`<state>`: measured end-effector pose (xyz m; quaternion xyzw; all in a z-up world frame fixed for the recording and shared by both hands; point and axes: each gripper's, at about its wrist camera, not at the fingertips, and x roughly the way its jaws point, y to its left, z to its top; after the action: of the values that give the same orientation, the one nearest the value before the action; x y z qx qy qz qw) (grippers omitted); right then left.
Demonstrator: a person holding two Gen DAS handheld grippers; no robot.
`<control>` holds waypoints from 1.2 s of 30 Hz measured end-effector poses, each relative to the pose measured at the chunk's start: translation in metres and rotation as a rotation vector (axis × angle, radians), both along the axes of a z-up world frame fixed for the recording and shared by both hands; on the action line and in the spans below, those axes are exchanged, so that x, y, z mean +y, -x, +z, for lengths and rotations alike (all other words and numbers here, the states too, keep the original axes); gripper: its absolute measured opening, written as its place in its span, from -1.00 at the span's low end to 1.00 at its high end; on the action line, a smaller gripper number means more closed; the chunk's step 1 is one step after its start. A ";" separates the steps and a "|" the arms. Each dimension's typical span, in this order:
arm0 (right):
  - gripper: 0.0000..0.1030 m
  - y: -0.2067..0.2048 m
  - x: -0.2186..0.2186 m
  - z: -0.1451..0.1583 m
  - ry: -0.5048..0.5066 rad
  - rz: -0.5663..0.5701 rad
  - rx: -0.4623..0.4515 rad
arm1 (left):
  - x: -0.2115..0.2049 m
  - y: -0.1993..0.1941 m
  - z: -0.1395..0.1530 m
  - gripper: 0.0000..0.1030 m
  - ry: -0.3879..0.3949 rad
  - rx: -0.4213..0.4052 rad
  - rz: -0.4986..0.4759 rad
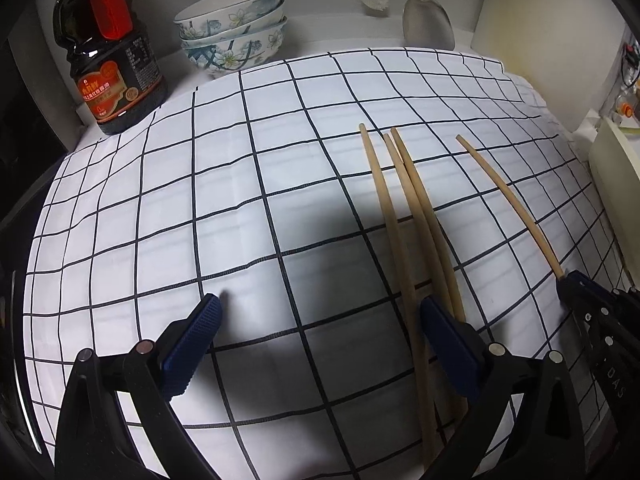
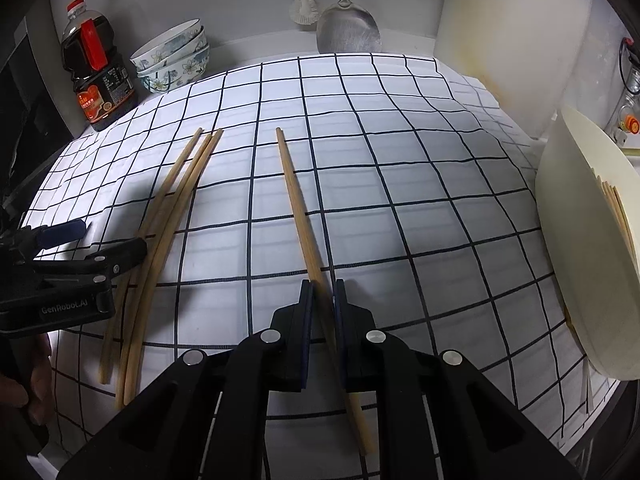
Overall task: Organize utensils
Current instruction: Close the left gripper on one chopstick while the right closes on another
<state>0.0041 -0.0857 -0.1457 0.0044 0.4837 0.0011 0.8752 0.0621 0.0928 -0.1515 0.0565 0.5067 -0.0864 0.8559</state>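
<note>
While clamped, right hand-held gripper (image 2: 323, 292) around chopstick (image 2: 298, 200).

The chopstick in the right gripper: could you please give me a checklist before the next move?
1. Right gripper shut on single chopstick: ok.
2. Grip near its middle: ok.
3. Left gripper open, holding nothing: ok.
4. Three loose chopsticks lying clear of the held one: ok.
5. Cream holder at right already has chopsticks, room left: cannot tell.
6. Checked cloth lying flat: ok.
</note>
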 end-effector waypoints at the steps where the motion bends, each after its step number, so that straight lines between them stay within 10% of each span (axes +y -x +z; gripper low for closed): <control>1: -0.80 -0.001 0.000 0.000 -0.003 0.005 -0.001 | -0.001 -0.002 0.000 0.89 -0.001 -0.002 0.001; 8: -0.35 -0.016 0.005 -0.001 0.015 0.042 -0.010 | -0.007 -0.013 0.000 0.89 0.001 -0.008 0.014; 14: -0.37 -0.025 0.010 -0.002 0.020 0.102 -0.016 | -0.009 -0.015 -0.001 0.86 0.003 -0.028 0.020; 18: -0.85 -0.024 0.016 -0.001 0.044 0.129 -0.013 | -0.014 -0.007 0.003 0.45 0.010 -0.049 -0.008; 25: -0.88 -0.020 0.006 -0.001 -0.029 0.092 -0.009 | -0.028 0.008 0.009 -0.84 0.032 -0.063 -0.078; 36: -0.88 -0.006 -0.011 0.024 -0.180 0.016 -0.041 | -0.016 0.010 0.031 -0.86 0.107 0.001 -0.068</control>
<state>0.0102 -0.0966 -0.1216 0.0794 0.4638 0.0516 0.8809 0.0520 0.0764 -0.1204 0.0277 0.4997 -0.1424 0.8540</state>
